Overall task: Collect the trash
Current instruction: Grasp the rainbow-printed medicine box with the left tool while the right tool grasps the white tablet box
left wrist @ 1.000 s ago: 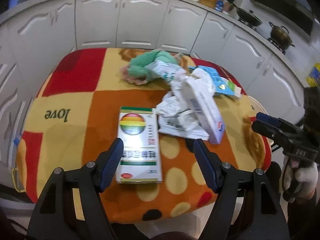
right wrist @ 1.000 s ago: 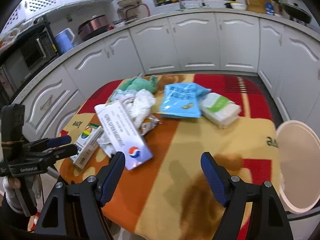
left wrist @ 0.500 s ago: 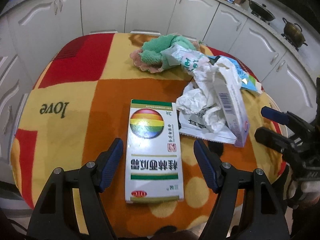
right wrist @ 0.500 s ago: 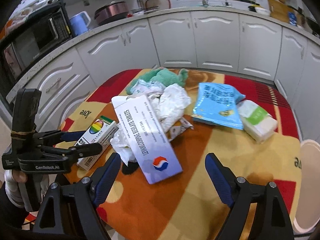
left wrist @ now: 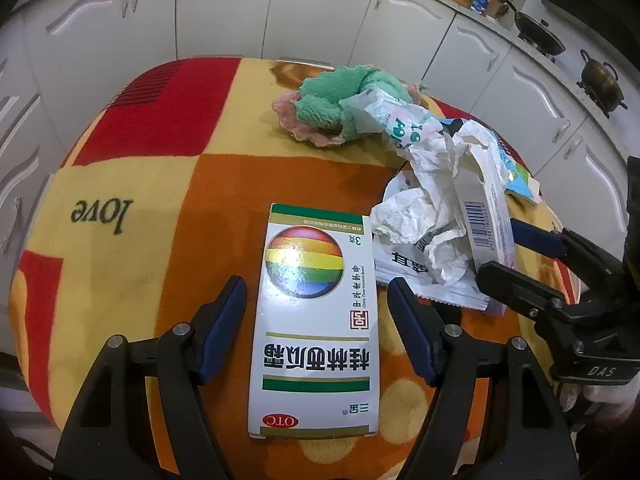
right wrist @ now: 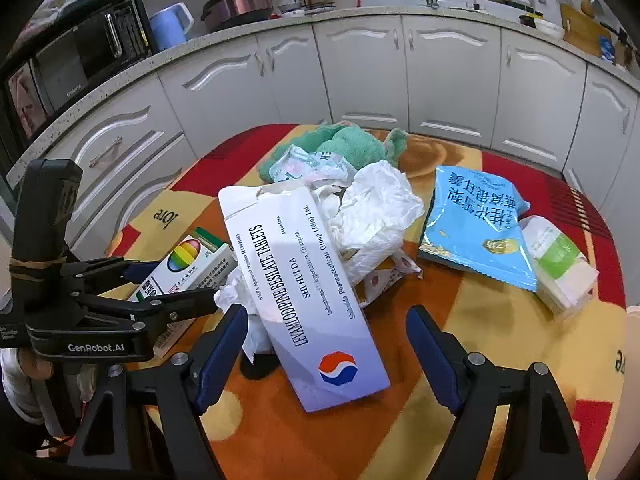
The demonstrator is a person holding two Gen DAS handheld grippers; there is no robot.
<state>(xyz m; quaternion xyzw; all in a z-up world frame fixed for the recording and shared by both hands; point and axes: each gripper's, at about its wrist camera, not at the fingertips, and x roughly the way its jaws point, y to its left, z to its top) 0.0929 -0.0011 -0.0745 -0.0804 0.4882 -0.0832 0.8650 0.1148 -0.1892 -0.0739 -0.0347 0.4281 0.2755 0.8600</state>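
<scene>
Straddling the rainbow medicine box [left wrist: 316, 320], our left hand-held gripper [left wrist: 316, 330] had its blue-padded fingers spread wide, one on each side of the carton and neither touching it. The box lay flat, face up, near the front edge of the table [left wrist: 132, 184], which was covered in a red, orange and yellow blanket with the word "love" on it. We saw the same box from the right wrist view, with the left hand-held gripper around its near end.

Our right hand-held gripper [right wrist: 326, 346] also stood apart, its fingers framing the lower end of a long white tablet box [right wrist: 304, 288] printed "LEVAMLODIPINE BESILATE TABLETS". That box leaned on a heap of crumpled white paper [right wrist: 376, 212] and a flat foil wrapper [left wrist: 424, 276], just right of the rainbow carton. We could not tell whether the fingers touched it.

Behind the heap lay a green fluffy cloth [left wrist: 332, 100] with a pink frill, and a crinkled plastic packet [left wrist: 396, 120] rested against it. Farther to the right we found a blue snack bag [right wrist: 480, 220] lying flat, with a green-and-white tissue pack [right wrist: 560, 264] touching its far side. White kitchen cabinets [right wrist: 360, 72] curved around the table.
</scene>
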